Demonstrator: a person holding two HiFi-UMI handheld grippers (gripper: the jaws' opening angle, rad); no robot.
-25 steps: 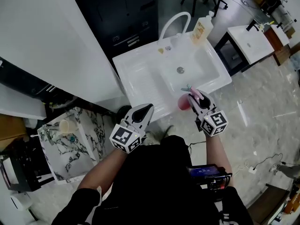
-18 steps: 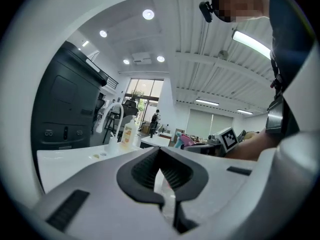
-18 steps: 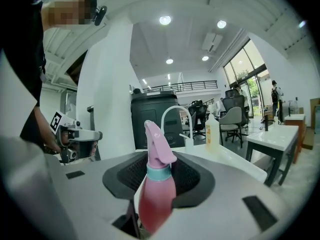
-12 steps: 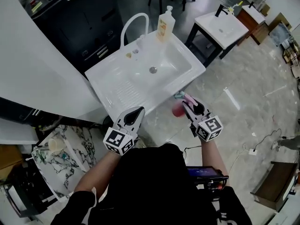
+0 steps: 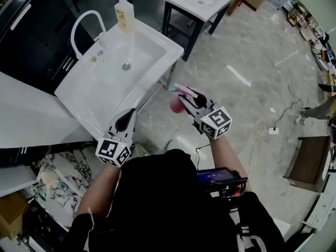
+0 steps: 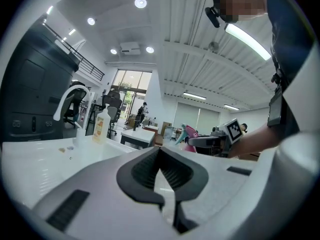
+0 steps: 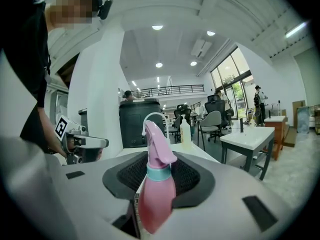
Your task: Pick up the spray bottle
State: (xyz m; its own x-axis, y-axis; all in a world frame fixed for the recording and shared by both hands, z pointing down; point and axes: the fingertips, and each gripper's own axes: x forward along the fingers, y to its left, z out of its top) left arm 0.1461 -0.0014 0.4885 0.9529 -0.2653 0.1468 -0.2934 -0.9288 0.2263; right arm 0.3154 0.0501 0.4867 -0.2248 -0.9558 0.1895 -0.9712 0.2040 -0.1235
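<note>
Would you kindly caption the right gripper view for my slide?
Right gripper clamps the pink spray bottle, nozzle up, white sink behind.

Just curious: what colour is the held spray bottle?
The spray bottle is pink with a teal collar; clearest in the right gripper view.

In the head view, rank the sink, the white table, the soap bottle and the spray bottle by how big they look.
sink
white table
soap bottle and spray bottle: alike, and the latter is nearer
</note>
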